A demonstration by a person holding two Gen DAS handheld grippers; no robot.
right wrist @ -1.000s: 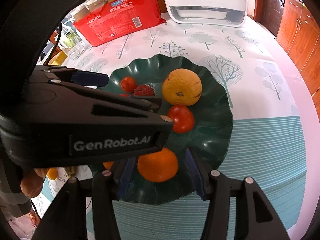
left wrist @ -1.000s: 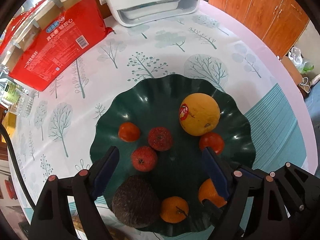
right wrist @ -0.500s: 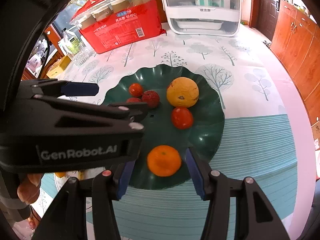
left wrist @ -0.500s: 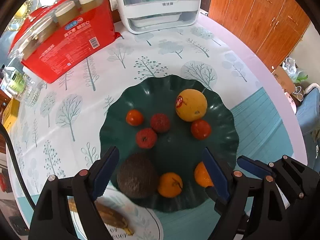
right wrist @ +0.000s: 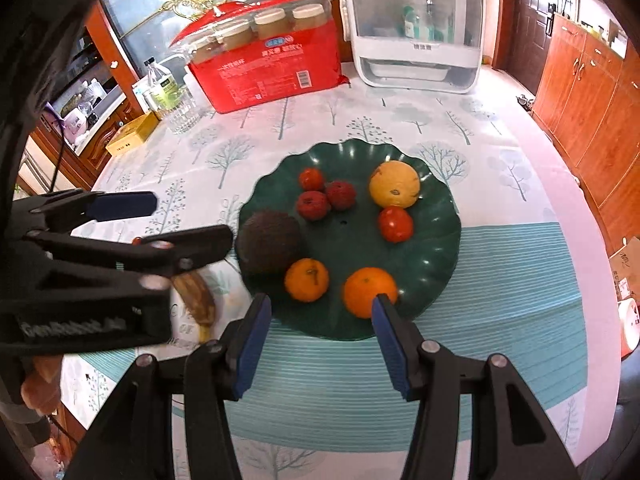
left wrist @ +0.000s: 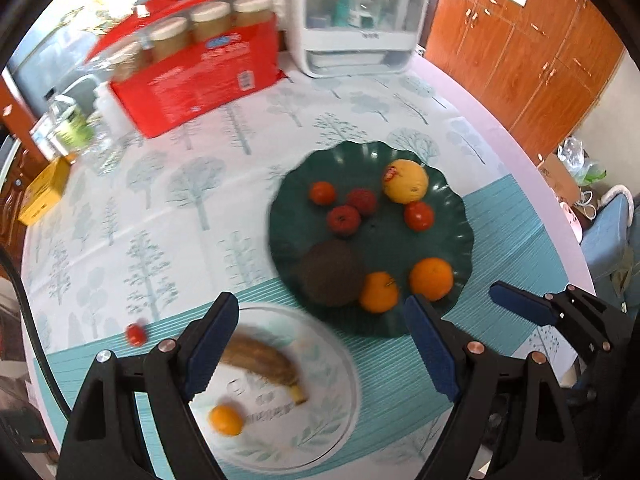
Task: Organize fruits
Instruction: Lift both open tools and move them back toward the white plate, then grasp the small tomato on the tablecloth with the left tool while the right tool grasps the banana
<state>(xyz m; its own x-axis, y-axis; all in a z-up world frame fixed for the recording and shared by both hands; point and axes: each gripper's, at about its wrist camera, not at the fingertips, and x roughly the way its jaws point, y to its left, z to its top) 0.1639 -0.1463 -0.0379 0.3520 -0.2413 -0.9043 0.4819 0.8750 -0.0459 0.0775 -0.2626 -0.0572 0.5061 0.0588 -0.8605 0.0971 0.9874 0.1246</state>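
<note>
Above the tablecloth [left wrist: 160, 208], both grippers hang spread and empty: left gripper [left wrist: 320, 344] over the white plate [left wrist: 336, 420], right gripper [right wrist: 320, 328] at the green plate [right wrist: 436, 256], frame centre, holding the fruits [right wrist: 394, 190].

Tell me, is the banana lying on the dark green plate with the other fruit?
No, the banana lies on the white plate beside the green plate, next to a small orange fruit.
</note>
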